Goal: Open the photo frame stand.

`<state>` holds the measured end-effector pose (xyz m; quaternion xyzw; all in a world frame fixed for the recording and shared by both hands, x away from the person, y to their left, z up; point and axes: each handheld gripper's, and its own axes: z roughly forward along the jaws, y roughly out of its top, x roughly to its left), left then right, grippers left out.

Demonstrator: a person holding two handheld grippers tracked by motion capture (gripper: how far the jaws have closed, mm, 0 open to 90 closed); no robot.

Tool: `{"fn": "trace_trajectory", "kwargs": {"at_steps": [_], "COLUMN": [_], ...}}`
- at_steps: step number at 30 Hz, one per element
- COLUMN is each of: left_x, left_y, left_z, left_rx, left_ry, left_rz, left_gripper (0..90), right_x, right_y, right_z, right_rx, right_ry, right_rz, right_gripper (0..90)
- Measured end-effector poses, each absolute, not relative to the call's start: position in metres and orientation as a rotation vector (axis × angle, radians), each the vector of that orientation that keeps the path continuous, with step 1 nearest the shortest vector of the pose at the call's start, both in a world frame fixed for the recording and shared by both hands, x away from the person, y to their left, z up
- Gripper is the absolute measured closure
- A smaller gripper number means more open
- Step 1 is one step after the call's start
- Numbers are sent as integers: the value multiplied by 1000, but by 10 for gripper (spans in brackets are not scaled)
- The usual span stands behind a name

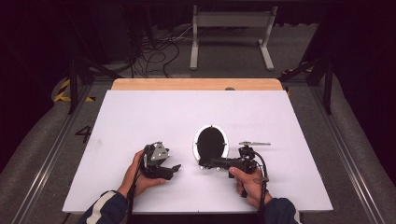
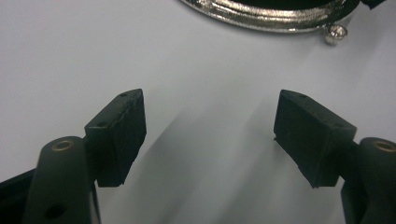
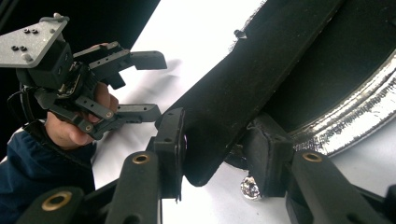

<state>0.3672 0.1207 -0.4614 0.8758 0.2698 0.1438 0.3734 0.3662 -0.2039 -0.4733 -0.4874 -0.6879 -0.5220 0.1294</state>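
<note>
An oval mirror (image 1: 211,142) with a chrome rim and a dark face lies flat on the white table (image 1: 140,116). My right gripper (image 1: 203,163) reaches leftward along its near edge. In the right gripper view its pads (image 3: 170,144) press on a flat black bar (image 3: 243,88) that runs up beside the chrome rim (image 3: 345,126), with a small chrome knob (image 3: 250,186) below. My left gripper (image 1: 173,170) is held left of the mirror, open and with nothing between its fingers (image 2: 123,135). The rim (image 2: 261,16) and knob (image 2: 335,33) lie ahead of it.
A small chrome bracket (image 1: 254,143) lies on the table just right of the mirror. A wooden strip (image 1: 196,84) runs along the table's far edge. Beyond it on the floor stand a white frame (image 1: 231,32) and loose cables (image 1: 154,56).
</note>
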Motion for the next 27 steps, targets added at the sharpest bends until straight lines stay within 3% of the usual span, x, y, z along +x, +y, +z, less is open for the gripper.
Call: {"fn": "trace_trajectory", "kwargs": {"at_steps": [12,18,27], "left_x": [397,415,422], "left_y": [102,98,87], "left_z": [-462,-463,-465], "left_rx": [2185,2084,2112], "left_ry": [741,862,807], "left_rz": [248,93,55], "left_gripper": [263,244,216], "right_x": [371,370,366], "right_y": [-204,-204,-202], "right_z": [-472,-472,-469], "right_rx": [-1395,-1364,-1311], "right_ry": [-2034,-2099,-2216], "right_rz": [-1514,-1521,-1519], "right_gripper": [631,633,633]}}
